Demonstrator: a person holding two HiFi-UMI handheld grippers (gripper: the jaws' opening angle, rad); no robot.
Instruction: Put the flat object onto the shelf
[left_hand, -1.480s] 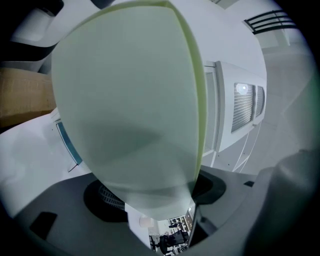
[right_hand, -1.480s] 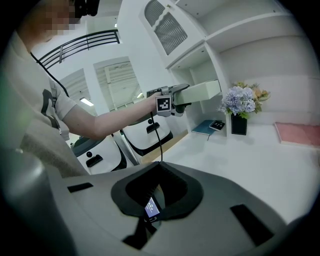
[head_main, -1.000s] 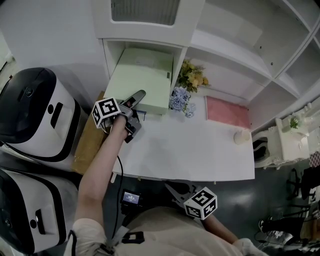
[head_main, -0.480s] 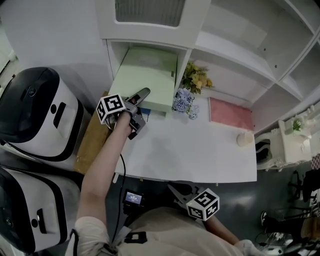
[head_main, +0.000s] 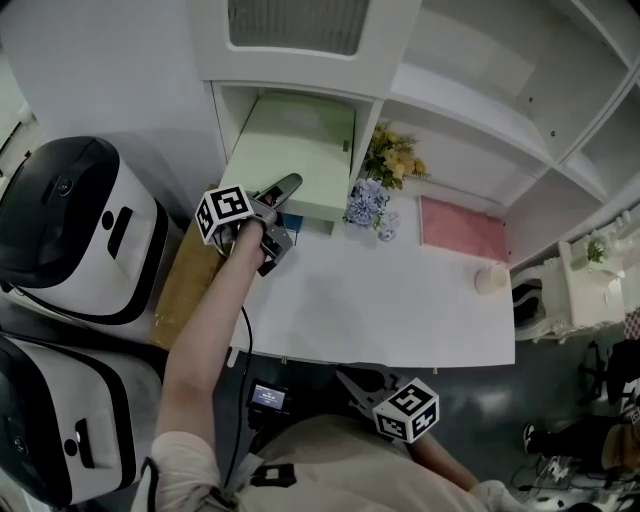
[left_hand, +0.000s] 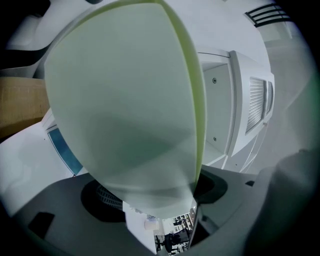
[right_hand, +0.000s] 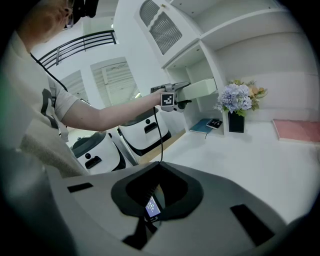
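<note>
A white table (head_main: 400, 310) fronts white shelves (head_main: 460, 110), flowers (head_main: 395, 158) at its back.

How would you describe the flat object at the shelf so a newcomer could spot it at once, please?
Behind the white table stands a white shelf unit; its leftmost cubby sits under a slatted door. The pale green slab juts from that cubby, the left gripper closed on its near end. Unlike the thin pink mat farther right, it is thick and green.

Beige short-sleeved shirt (head_main: 330, 462); grey left gripper (head_main: 287, 190) with black-and-white marker cube (head_main: 224, 212); black trailing cable (head_main: 243, 340)
</note>
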